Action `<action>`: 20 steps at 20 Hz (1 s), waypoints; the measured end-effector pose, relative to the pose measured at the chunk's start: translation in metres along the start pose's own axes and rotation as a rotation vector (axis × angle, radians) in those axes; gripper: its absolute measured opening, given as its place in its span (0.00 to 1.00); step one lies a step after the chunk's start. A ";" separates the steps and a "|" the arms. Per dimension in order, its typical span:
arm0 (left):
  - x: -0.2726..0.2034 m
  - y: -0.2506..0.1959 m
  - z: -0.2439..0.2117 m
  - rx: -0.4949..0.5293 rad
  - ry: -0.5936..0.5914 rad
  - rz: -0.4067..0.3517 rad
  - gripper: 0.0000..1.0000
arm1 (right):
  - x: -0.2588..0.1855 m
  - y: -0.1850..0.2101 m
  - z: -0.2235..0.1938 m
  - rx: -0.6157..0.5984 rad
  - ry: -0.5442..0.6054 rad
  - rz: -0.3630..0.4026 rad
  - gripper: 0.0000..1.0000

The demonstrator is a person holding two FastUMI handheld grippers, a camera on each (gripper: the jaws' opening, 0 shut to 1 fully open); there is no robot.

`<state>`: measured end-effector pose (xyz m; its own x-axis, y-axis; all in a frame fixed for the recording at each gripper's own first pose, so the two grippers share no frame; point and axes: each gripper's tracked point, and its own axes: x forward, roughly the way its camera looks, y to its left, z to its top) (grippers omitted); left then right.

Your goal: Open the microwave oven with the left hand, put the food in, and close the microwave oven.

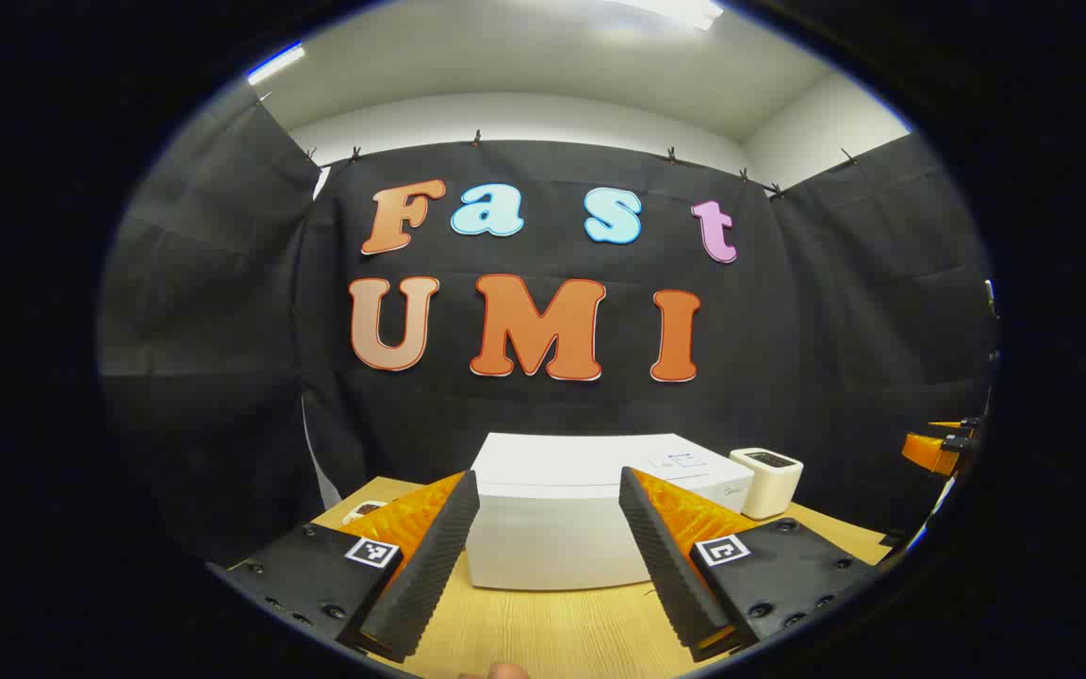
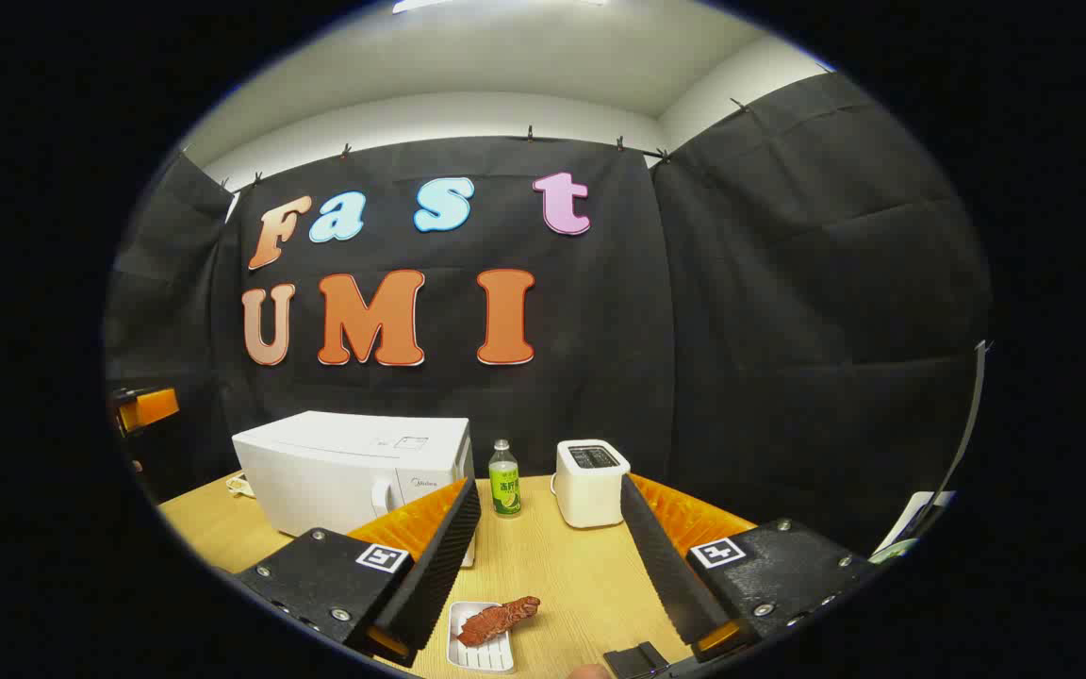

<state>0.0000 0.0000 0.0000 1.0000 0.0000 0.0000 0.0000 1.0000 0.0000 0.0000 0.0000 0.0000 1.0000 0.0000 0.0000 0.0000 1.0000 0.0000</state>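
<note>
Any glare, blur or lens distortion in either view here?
Left gripper view: sharp, evenly lit; fisheye bows the white box-shaped microwave oven; ceiling light glares at top. Right gripper view: also sharp; wooden table curves, soft shadows beneath the open right gripper.

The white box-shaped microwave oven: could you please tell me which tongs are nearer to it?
Left. The left tongs face the microwave oven closely; the right tongs sit farther back, to its right.

a white microwave oven (image 2: 354,471) stands on the pale wood-grain table (image 2: 562,575). beside it, a clear bottle (image 2: 504,481) with a green label and a cream-white toaster (image 2: 590,483) with a dark top. near the front edge, reddish-brown food (image 2: 498,619) lies on a ribbed white tray (image 2: 482,651).
</note>
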 end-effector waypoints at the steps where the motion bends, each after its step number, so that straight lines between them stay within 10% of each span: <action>1: 0.000 0.001 0.005 0.003 -0.011 0.006 0.96 | 0.000 0.000 0.001 -0.005 -0.003 -0.002 0.93; 20: -0.013 -0.011 0.003 0.056 -0.013 0.000 0.98 | -0.008 -0.024 -0.001 0.040 -0.039 -0.037 0.93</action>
<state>-0.0129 -0.0111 0.0032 0.9999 -0.0001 0.0126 -0.0006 0.9984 0.0562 -0.0077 -0.0241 -0.0013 0.9986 -0.0376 0.0385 0.0360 0.9985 0.0409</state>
